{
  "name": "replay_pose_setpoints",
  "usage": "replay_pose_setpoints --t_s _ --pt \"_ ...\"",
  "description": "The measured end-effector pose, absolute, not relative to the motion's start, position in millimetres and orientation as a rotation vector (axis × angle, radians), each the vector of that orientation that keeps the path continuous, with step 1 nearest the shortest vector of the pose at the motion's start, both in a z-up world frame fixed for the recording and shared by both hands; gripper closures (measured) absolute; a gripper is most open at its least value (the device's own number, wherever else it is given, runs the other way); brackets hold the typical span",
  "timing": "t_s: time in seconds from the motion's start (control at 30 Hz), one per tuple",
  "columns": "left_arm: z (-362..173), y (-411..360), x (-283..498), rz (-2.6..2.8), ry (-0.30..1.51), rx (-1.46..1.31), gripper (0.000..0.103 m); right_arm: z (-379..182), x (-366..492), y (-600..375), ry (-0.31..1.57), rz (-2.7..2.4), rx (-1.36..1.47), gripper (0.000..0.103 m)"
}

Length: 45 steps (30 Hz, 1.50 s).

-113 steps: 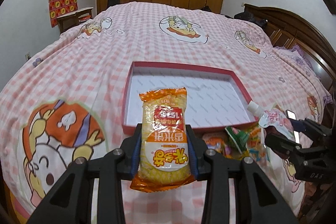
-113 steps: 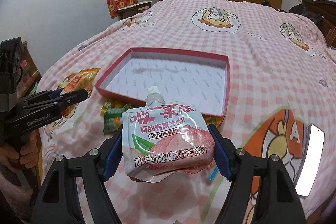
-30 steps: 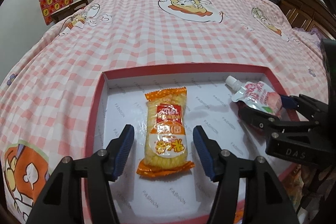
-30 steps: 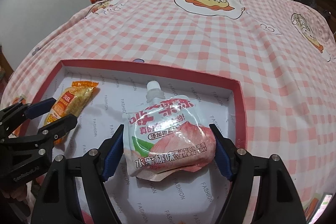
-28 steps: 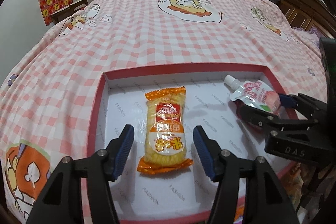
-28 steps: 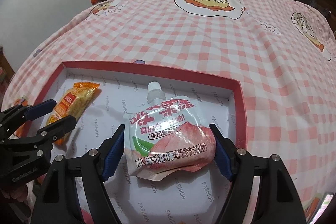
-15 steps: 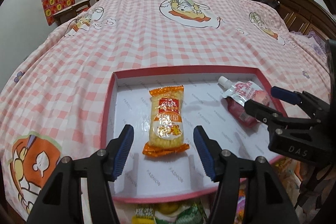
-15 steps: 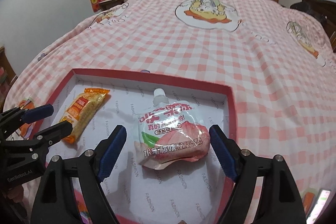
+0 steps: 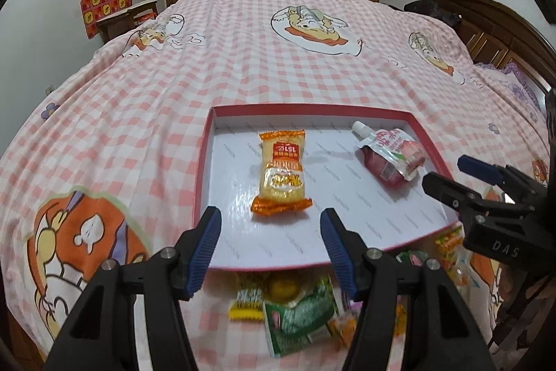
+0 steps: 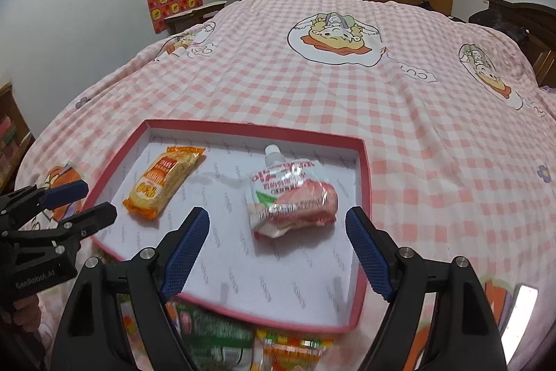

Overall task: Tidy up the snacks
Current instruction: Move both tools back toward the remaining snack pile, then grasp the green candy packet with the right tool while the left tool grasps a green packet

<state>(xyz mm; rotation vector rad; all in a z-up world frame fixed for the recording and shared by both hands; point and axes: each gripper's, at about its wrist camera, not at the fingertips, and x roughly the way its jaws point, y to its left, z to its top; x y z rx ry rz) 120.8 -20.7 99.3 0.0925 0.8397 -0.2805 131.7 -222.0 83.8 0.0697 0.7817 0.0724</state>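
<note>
A red-rimmed tray was seen lying on the checked bed, with an orange snack packet and a pink drink pouch laid flat inside it, well apart. More wrapped snacks, blurred and hard to identify, were heaped on the bed just beside the tray's near rim. Both grippers were angled downward over that rim. The left gripper was held apart with nothing between its fingers. The right gripper, its jaws just widened, was likewise empty, the pouch lying clear beyond it.
</note>
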Motion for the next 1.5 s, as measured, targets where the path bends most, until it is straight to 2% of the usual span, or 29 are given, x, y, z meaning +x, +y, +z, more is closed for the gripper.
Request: replay_pose_setpoints --t_s 0.9,1.33,1.5 --pt "71 -8 64 -0.306 0.926 0.001 0.04 63 41 -213 0.819 0.069 0.13 0.02" --pt "44 -25 67 -0.305 0.977 -0.011 0.04 52 28 -200 0.804 0.097 0.112 0.02" --pt "39 -26 65 -0.269 0.944 -0.003 0.04 49 29 -206 0.798 0.103 0.166 0.02"
